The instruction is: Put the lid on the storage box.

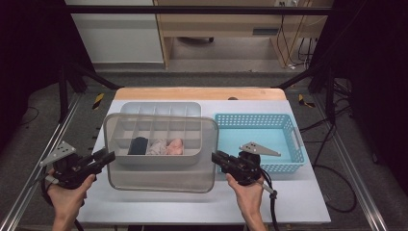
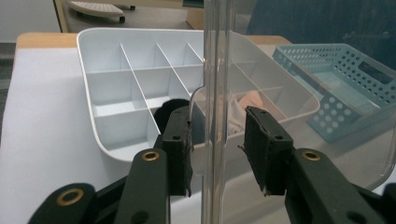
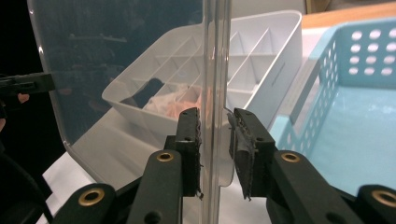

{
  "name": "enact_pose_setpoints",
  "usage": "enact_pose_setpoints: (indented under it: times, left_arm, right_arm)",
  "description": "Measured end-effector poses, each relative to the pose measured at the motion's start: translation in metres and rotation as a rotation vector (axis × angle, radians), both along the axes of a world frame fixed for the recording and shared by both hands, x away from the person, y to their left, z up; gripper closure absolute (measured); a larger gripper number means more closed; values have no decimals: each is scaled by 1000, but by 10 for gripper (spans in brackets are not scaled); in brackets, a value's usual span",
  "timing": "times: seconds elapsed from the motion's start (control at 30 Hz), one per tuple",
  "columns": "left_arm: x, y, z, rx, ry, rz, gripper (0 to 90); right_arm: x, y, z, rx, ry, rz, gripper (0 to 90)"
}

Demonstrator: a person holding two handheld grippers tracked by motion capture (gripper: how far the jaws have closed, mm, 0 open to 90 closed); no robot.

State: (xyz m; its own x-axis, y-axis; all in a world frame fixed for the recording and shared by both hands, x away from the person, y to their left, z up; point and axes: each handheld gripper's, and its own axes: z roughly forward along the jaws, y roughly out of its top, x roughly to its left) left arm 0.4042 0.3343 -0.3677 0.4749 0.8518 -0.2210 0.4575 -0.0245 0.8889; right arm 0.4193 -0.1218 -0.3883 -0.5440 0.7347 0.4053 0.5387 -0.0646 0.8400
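So both grippers have the clear plastic lid (image 1: 161,166) between them, held up over the near half of the white divided organizer box (image 1: 161,109) in the middle of the table (image 1: 298,202). The left gripper (image 1: 107,158) grabs the lid's edge at about 9 o'clock and the right gripper (image 1: 216,158) grabs it at about 3 o'clock, each held in a hand coming in from 6 o'clock. In the left gripper view the jaws sit either side of the lid's rim, with one pad touching and the other a bit off, so I can't tell how firmly it's clamped. In the right gripper view the jaws are close on both sides of the rim, looks like a grasp. The box's near compartments hold a black bundle (image 1: 139,146), a whitish one (image 1: 156,147) and a pink one (image 1: 175,146). A light blue basket (image 1: 255,120) sits just beside the box at 3 o'clock.
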Motion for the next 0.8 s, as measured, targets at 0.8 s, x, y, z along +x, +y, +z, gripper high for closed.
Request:
enact_pose_setpoints:
  times: [0.8]
  left_arm:
    - [30,9,22,-21,-61,29,611]
  right_arm:
    - [40,13,37,-32,-83,-12,721]
